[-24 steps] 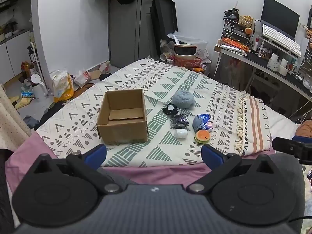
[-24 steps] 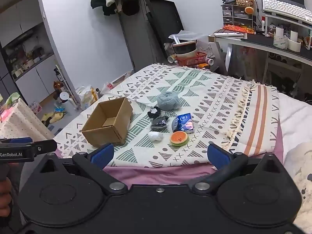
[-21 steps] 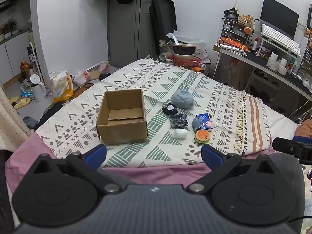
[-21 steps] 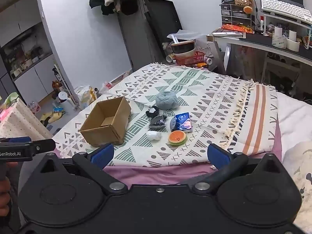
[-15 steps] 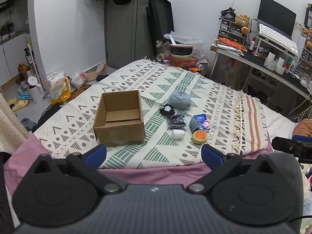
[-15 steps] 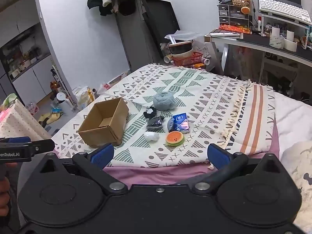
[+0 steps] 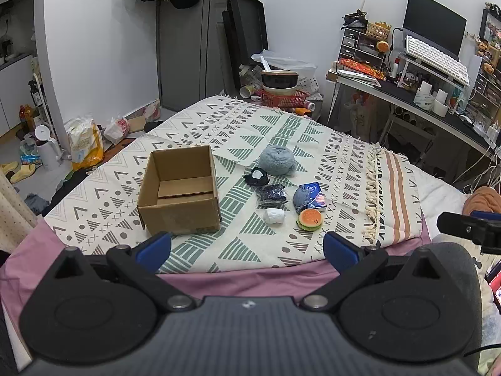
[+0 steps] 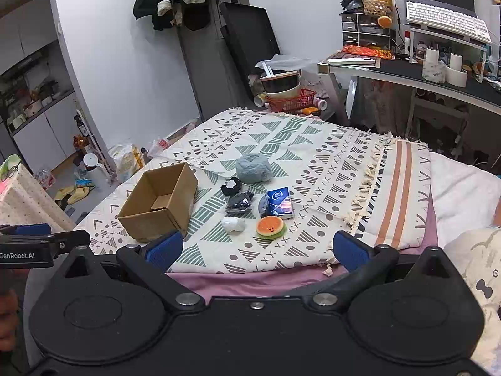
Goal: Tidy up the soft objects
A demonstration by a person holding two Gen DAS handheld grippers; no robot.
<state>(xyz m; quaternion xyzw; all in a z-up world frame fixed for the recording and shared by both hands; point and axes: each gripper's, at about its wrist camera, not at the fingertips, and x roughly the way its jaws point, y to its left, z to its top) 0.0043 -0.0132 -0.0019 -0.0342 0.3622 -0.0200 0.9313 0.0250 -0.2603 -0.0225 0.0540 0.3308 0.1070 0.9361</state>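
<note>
An open, empty cardboard box (image 7: 180, 191) (image 8: 159, 202) stands on the patterned blanket (image 7: 281, 131) of a bed. Right of it lie several soft things: a fluffy grey-blue ball (image 7: 277, 160) (image 8: 253, 168), a black-and-white piece (image 7: 257, 176), a dark bagged bundle (image 7: 271, 194) (image 8: 239, 202), a blue tissue pack (image 7: 311, 195) (image 8: 280, 203), a small white lump (image 7: 274, 216) (image 8: 233, 224) and a burger-shaped toy (image 7: 310, 219) (image 8: 270, 227). My left gripper (image 7: 247, 250) and right gripper (image 8: 256, 249) are both open and empty, hovering short of the bed's near edge.
A cluttered desk (image 7: 422, 94) with keyboard and monitor stands at the right. A red basket with bowls (image 7: 281, 91) sits beyond the bed. Bags, slippers and bottles (image 7: 84, 144) litter the floor at left. A pillow (image 8: 469, 269) lies at the near right.
Both views have drifted slightly, so the box and soft things sit a little lower and to the left in frame. Nothing on the bed has moved; both grippers stay open.
</note>
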